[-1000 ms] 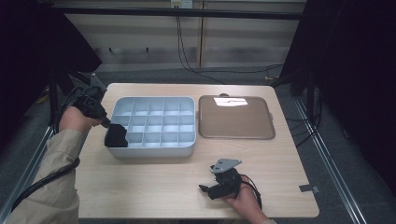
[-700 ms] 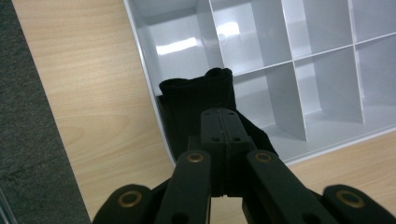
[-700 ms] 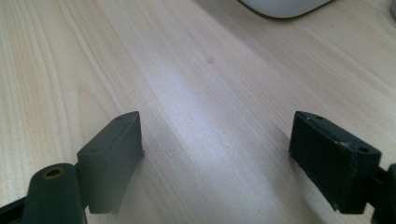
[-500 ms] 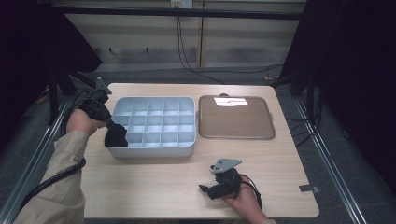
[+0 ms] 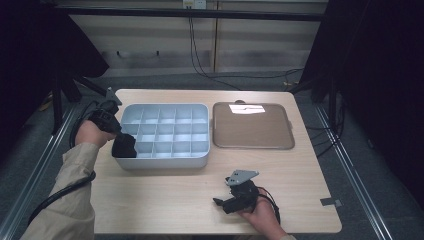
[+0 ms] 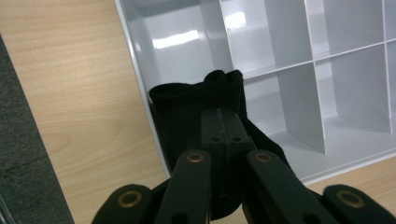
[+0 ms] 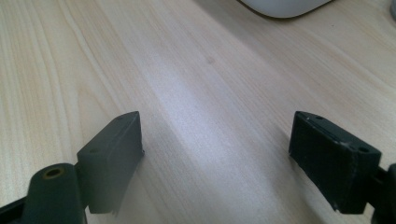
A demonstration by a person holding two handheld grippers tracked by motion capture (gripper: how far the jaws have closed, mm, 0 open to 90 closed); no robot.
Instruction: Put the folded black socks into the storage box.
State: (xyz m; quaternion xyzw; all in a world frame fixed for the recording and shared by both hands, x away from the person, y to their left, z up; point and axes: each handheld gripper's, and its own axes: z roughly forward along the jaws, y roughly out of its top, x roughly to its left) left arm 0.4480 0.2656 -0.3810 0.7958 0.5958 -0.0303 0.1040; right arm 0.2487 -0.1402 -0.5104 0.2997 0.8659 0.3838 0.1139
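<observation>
Now, line by line:

Left gripper (image 5: pixel 116 134): your jaws are clamped together on the black cloth (image 6: pixel 205 107), pinching it near its lower edge.

Black cloth: it hangs half in and half over the near-left corner compartment of the grey divided bin (image 5: pixel 165 160), draped against the rim (image 6: pixel 140 88). It looks held this way so that it can be stuffed down into that one cell.

Right gripper (image 5: pixel 227 200): your jaws stand wide apart with nothing between them, resting low over the bare wooden table (image 7: pixel 196 84) near the front edge. It seems parked clear of the work.

Brown tray (image 5: pixel 252 126): it sits just right of the bin, with nothing on it.

Change: over the last second your left hand has drawn back and down a little along the bin's left side; the cloth and the right gripper have kept their places.
</observation>
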